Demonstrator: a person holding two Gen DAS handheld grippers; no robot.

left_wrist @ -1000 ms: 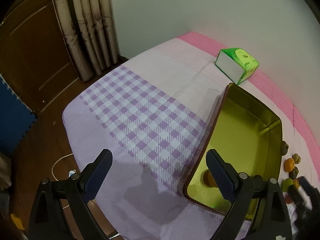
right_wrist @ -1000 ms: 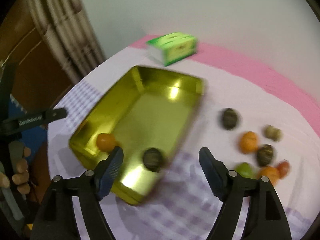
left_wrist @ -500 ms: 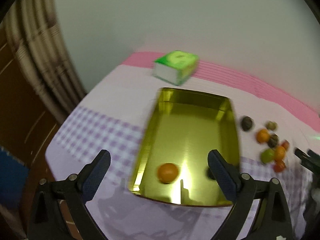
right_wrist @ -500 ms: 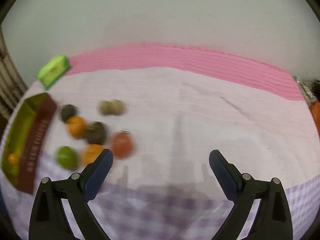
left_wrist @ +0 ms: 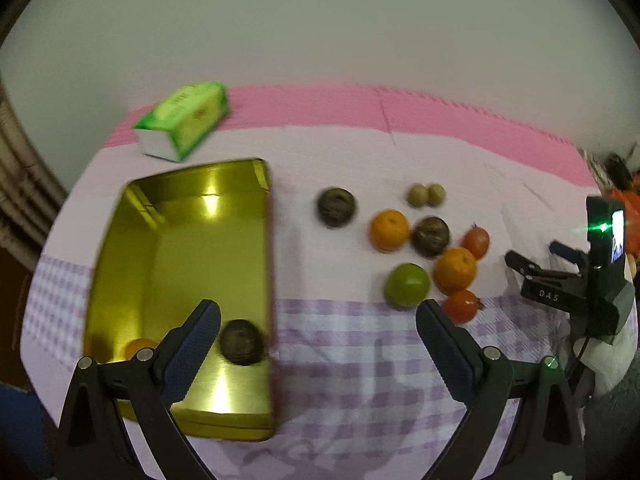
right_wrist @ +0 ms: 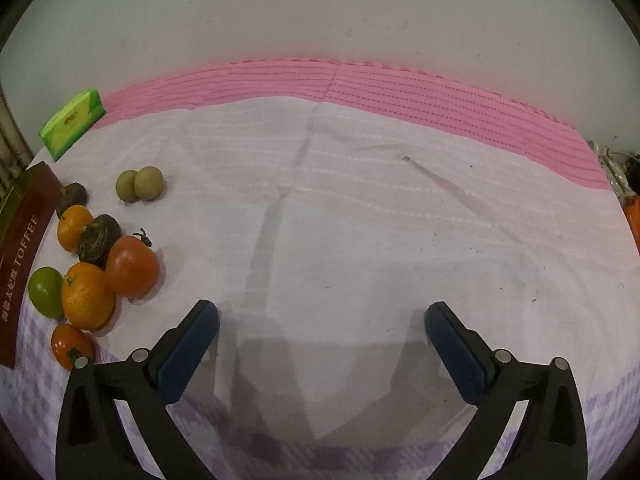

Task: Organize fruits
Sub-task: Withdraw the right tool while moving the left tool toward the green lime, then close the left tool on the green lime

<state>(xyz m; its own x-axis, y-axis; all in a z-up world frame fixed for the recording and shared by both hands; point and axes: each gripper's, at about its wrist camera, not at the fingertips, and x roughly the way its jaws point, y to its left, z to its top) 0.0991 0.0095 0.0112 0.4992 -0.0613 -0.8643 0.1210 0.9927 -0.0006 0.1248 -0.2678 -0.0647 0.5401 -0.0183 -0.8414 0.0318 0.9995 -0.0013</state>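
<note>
A gold tin lies on the table at the left, holding a dark round fruit and an orange. Right of it lies a loose cluster: oranges, dark fruits, a green fruit, red fruits and two small brown ones. My left gripper is open and empty above the tin's right edge. My right gripper is open and empty over bare cloth, with the cluster to its left. It also shows in the left wrist view.
A green tissue pack lies at the back left near the wall. The tin's brown side shows at the left edge of the right wrist view. A pink band runs along the table's far edge. Clutter sits at the far right.
Both cameras have swung to the right. The left view now takes in the tin and the fruit cluster. The right view has moved off the tin to bare cloth.
</note>
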